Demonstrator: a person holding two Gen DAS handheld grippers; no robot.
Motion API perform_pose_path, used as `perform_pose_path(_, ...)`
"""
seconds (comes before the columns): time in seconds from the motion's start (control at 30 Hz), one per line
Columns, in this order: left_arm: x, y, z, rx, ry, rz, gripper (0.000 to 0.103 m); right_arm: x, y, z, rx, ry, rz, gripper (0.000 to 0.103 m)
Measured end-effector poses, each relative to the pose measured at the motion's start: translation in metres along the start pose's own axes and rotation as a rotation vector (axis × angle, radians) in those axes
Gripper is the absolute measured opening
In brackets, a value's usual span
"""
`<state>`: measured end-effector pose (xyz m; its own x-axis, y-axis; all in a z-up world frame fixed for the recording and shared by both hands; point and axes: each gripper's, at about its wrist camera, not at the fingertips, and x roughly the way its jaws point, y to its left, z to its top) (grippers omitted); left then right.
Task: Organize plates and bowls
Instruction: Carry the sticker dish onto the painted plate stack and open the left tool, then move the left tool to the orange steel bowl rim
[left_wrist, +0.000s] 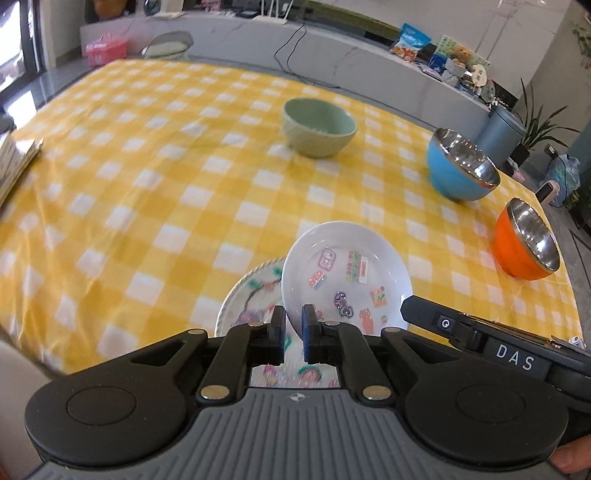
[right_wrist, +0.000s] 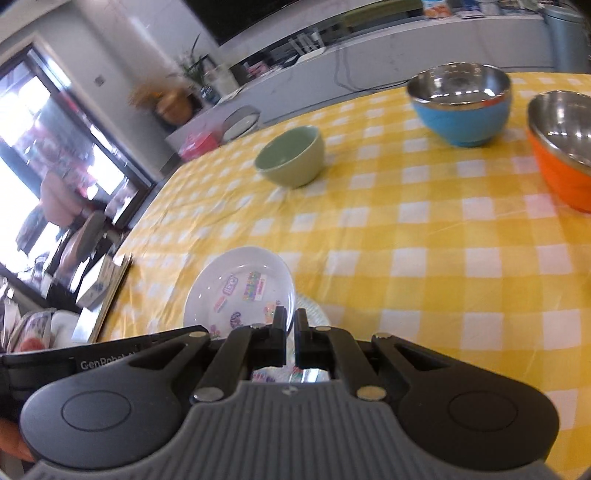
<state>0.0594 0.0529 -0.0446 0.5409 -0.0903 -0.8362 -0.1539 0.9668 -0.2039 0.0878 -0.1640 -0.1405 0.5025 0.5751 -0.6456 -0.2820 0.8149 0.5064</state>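
Our left gripper (left_wrist: 293, 325) and right gripper (right_wrist: 291, 325) both pinch the near rim of the white sticker plate (left_wrist: 347, 273), tilted over the patterned plate (left_wrist: 251, 295) just below; it could slip sideways. Beyond sit three bowls.

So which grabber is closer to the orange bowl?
Probably the right. Both grippers are closed on the sticker plate rim: the left gripper on its left side, the right gripper on the side toward the orange bowl, which stands apart across the tablecloth.
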Motion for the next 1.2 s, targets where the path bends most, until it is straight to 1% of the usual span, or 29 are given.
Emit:
perform_pose_path(0.17, 0.004, 0.005, -0.009, -0.004, 0.042, 0.008, 0.009, 0.006, 0.008, -0.008, -0.059, 0.057, -0.030, 0.001)
perform_pose_path(0.3, 0.008, 0.010, -0.015, -0.014, 0.081, 0.009, 0.009, 0.012, 0.004, -0.013, -0.034, 0.120, -0.025, 0.001)
perform_pose_path(0.4, 0.011, 0.015, -0.017, -0.031, 0.104, 0.011, 0.009, 0.014, 0.002, -0.016, -0.012, 0.147, -0.011, 0.001)
perform_pose_path(0.8, 0.017, 0.020, -0.018, -0.051, 0.117, 0.010, 0.009, 0.019, 0.005, -0.018, -0.024, 0.164, -0.016, 0.002)
perform_pose_path(0.83, 0.017, 0.020, -0.018, -0.051, 0.118, 0.010, 0.009, 0.019, 0.005, -0.018, -0.025, 0.165, -0.014, 0.005)
perform_pose_path(0.93, 0.016, 0.021, -0.017, -0.053, 0.120, 0.008, 0.010, 0.018, 0.005, -0.017, -0.025, 0.166, -0.016, 0.006)
perform_pose_path(1.0, 0.015, 0.020, -0.017, -0.056, 0.119, 0.013, 0.019, 0.015, 0.005, -0.016, -0.030, 0.160, -0.017, 0.008)
perform_pose_path(1.1, 0.010, 0.019, -0.015, -0.057, 0.104, 0.006, 0.023, 0.008, 0.006, -0.013, -0.037, 0.139, -0.013, 0.011)
perform_pose_path(1.17, 0.005, 0.019, -0.012, -0.057, 0.090, 0.008, 0.026, 0.000, 0.007, -0.011, -0.054, 0.110, -0.018, 0.023)
perform_pose_path(1.2, 0.002, 0.018, -0.010, -0.057, 0.077, 0.014, 0.026, -0.003, 0.008, -0.010, -0.060, 0.096, -0.020, 0.025)
